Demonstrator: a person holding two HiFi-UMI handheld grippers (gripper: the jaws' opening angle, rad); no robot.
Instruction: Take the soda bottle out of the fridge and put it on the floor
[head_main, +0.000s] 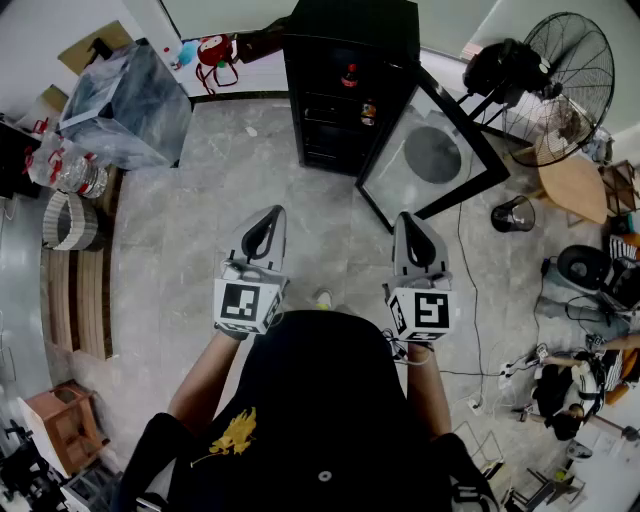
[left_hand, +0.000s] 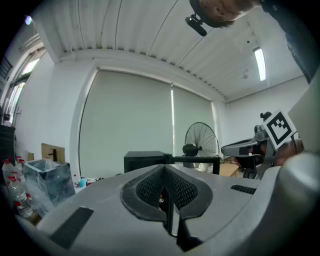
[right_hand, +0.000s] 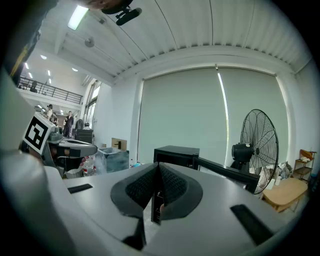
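Note:
The black fridge (head_main: 345, 80) stands on the floor ahead with its glass door (head_main: 430, 160) swung open to the right. A dark bottle with a red label (head_main: 350, 75) sits on an upper shelf, and a second small item (head_main: 369, 112) is on the shelf below. My left gripper (head_main: 272, 212) and right gripper (head_main: 407, 218) are side by side at chest height, well short of the fridge. Both are shut with nothing in them. The left gripper view shows closed jaws (left_hand: 162, 172) below the fridge top (left_hand: 145, 160). The right gripper view shows closed jaws (right_hand: 157, 170) below the fridge (right_hand: 175, 152).
A large standing fan (head_main: 565, 85), a round wooden table (head_main: 575, 185) and a small black bin (head_main: 513, 214) stand to the right of the door. A cable (head_main: 465, 300) runs across the floor. At left are a plastic-wrapped box (head_main: 125, 95), water bottles (head_main: 65, 165) and a wooden pallet (head_main: 80, 300).

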